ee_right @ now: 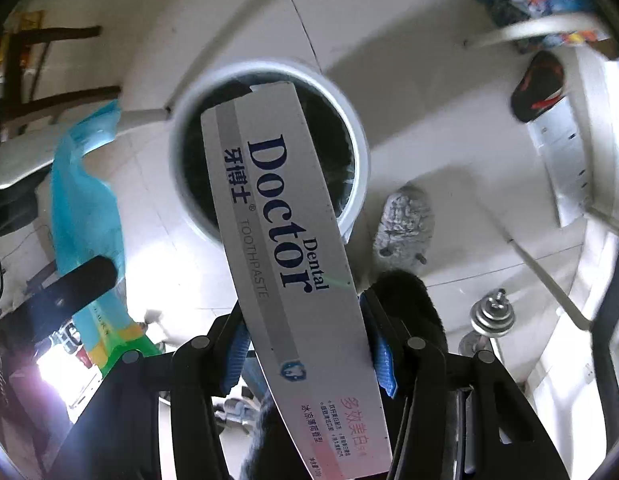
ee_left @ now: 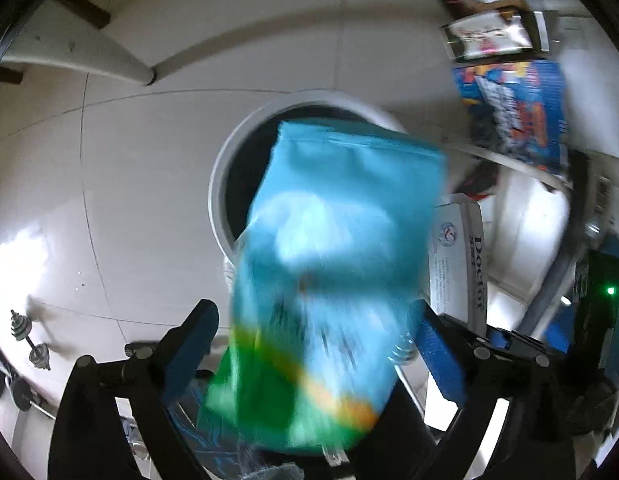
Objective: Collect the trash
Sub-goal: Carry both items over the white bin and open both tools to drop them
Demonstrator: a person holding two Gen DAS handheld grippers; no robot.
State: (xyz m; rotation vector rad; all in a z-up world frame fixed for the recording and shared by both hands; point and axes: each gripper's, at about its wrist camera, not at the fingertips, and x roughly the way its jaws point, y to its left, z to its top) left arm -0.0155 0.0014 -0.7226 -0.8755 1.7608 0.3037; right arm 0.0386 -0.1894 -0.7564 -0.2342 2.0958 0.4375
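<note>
- Bin (ee_left: 221,184) as the landmark, left wrist view: a white round bin with a dark inside stands on the pale tiled floor (ee_left: 141,184), directly ahead of the left claw (ee_left: 315,344).
- The left claw's blue pads stand wide apart, and a blurred blue-and-green snack bag (ee_left: 333,264) hangs between them, its top edge over the bin's mouth. The pads do not appear to press it, so I judge it is being let go to drop in.
- To the right of the bin the white toothpaste box (ee_left: 461,256) shows, held by the other claw.
- Right wrist view: the right claw (ee_right: 309,344) is clamped on the toothpaste box low on its length, blue pads against both long edges. The box's far end reaches over the bin (ee_right: 357,136), likely held so that it falls inside on release.
- Left of the bin the snack bag (ee_right: 81,204) hangs by the left claw's finger.
- Right of the bin lie a grey fluffy slipper (ee_right: 405,220) and a dumbbell (ee_right: 489,316), neither touched.
</note>
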